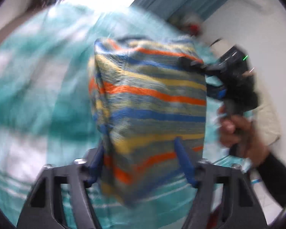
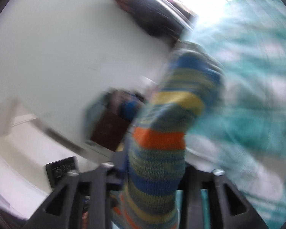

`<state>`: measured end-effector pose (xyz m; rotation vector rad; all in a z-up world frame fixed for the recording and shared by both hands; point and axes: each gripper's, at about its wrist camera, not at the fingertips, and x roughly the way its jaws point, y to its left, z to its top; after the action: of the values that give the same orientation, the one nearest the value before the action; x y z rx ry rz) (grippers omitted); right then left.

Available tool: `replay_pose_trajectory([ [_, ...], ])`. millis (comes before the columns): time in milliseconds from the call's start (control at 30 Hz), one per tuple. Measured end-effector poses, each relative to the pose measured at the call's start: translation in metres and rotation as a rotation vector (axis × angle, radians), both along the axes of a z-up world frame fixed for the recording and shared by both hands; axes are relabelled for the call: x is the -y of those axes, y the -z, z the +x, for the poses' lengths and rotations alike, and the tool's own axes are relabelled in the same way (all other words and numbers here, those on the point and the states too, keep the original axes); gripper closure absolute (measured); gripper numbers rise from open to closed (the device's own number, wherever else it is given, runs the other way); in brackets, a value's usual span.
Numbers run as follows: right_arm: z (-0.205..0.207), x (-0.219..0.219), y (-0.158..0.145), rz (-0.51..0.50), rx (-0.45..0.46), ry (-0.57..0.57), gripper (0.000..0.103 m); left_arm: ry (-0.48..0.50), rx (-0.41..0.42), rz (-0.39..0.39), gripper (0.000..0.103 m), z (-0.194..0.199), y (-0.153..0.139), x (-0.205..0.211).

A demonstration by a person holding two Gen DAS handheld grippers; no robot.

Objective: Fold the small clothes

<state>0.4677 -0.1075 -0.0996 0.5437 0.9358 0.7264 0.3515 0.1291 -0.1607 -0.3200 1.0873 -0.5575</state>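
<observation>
- Left wrist view first: the striped knit garment [image 1: 150, 103] fills the middle of the frame, hanging in the air over the turquoise bedspread [image 1: 32, 80], everything smeared by motion blur.
- The left gripper [image 1: 141, 164] sits at bottom centre, its 2 blue fingers [image 1: 183, 162] set apart with the cloth's lower part draped between them; the left one is mostly hidden behind the fabric, so whether they are actually pinching it I cannot tell.
- At the right of the frame, the right gripper [image 1: 190, 64] has its dark tip on the garment's upper right corner, with the person's right hand [image 1: 238, 131] wrapped round the handle below.
- Right wrist view now: the garment [image 2: 162, 141] runs up from bottom centre, passing straight between the black finger mounts of the right gripper [image 2: 152, 173]; it looks closed on the knit.
- A white wall [image 2: 57, 57] takes the left half, the bedspread [image 2: 257, 76] the right, and a dark brown box-like shape [image 2: 108, 131] sits left of centre, too blurred to name.
- My read: this is a lift-and-carry ahead of a fold.
- To do it well, keep both corners level and the top edge taut, slow down before lowering, and lay the free bottom edge on the bedspread first so the knit goes down flat, not bunched.
</observation>
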Motion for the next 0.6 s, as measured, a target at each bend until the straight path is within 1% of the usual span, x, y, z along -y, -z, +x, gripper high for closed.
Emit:
replay_pose_trajectory([
  [33,-0.002,0.003,0.024,-0.128,-0.084,0.051,0.019,-0.007,-0.039,0.087,0.043,-0.008,0.021,0.005],
  [67,-0.01,0.01,0.039,-0.227,-0.134,0.085,0.018,-0.013,-0.053,0.141,0.045,-0.017,0.03,0.007],
  [100,-0.027,0.017,0.048,-0.335,-0.145,0.114,0.018,-0.017,-0.042,0.157,0.044,-0.03,0.031,0.006],
  [167,-0.058,0.021,0.042,-0.424,-0.102,0.121,0.016,-0.049,0.041,0.185,0.032,-0.063,0.014,0.002],
  [200,-0.085,0.023,0.032,-0.473,-0.057,0.127,0.009,-0.066,0.084,0.213,0.018,-0.078,0.001,0.001],
  [233,-0.1,0.024,0.026,-0.504,-0.033,0.131,0.0,-0.082,0.144,0.246,0.009,-0.096,-0.015,0.002],
  [267,-0.117,0.023,0.015,-0.538,-0.005,0.132,0.0,-0.089,0.193,0.277,0.007,-0.109,-0.027,0.005],
  [300,-0.148,0.023,0.008,-0.575,0.018,0.133,0.0,-0.093,0.239,0.312,0.005,-0.123,-0.039,0.011],
  [367,-0.191,0.035,-0.004,-0.64,0.025,0.148,0.0,-0.108,0.299,0.389,0.005,-0.144,-0.06,0.022],
  [400,-0.215,0.027,-0.011,-0.674,0.032,0.162,0.0,-0.118,0.308,0.407,0.004,-0.153,-0.068,0.024],
  [467,-0.247,0.021,-0.016,-0.698,0.035,0.193,0.0,-0.141,0.271,0.41,0.004,-0.167,-0.076,0.027],
  [500,-0.269,0.015,-0.019,-0.703,0.029,0.219,0.0,-0.149,0.244,0.398,0.004,-0.174,-0.077,0.024],
  [600,-0.31,-0.004,-0.029,-0.689,0.037,0.265,0.0,-0.169,0.137,0.348,0.003,-0.193,-0.074,0.019],
])
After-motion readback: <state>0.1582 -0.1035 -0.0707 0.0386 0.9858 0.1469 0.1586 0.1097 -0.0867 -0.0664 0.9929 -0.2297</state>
